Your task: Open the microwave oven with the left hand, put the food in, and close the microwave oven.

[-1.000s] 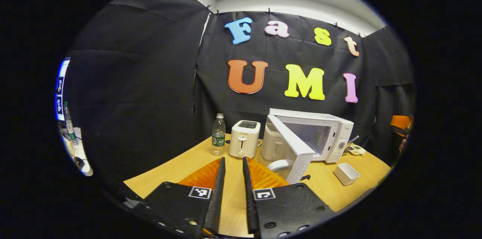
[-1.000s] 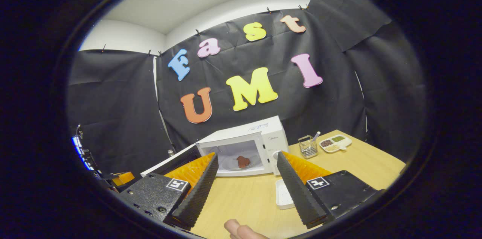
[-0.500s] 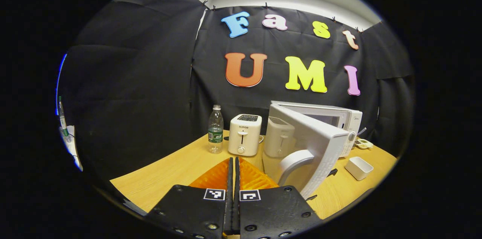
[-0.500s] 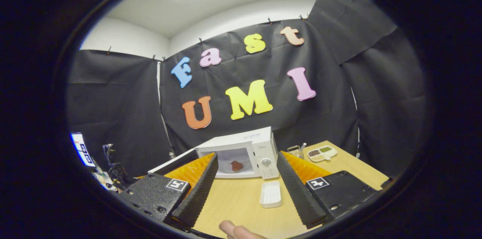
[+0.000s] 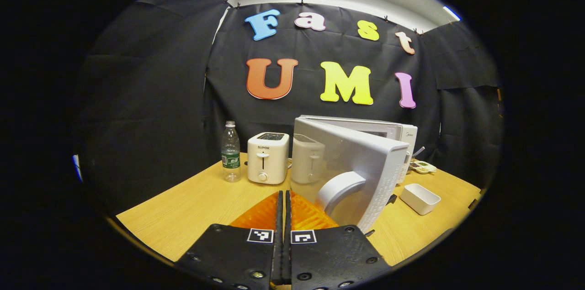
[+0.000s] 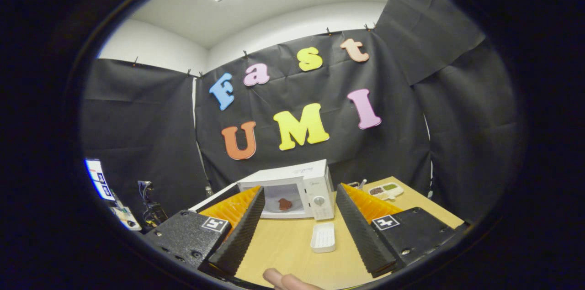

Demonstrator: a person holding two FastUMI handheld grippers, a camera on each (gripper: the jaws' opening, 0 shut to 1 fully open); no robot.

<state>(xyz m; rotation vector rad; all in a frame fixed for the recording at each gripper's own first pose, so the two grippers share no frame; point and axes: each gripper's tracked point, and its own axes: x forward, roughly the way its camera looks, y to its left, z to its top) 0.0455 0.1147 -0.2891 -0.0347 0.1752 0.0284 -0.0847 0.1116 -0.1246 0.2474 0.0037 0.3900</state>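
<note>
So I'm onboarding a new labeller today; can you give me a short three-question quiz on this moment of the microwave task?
1. True or false: the food already lies inside the microwave oven.
2. Multiple choice: the jaws of the left gripper are A) wide apart, B) closed together with nothing between them, C) clamped on the door handle.
3. Fill in: the microwave door is not yet ____.

Key
1. True. In the right gripper view it sits in the lit cavity.
2. B. The door handle stands free beside them, while the right gripper is open.
3. Shut. It stands partly open.
</note>
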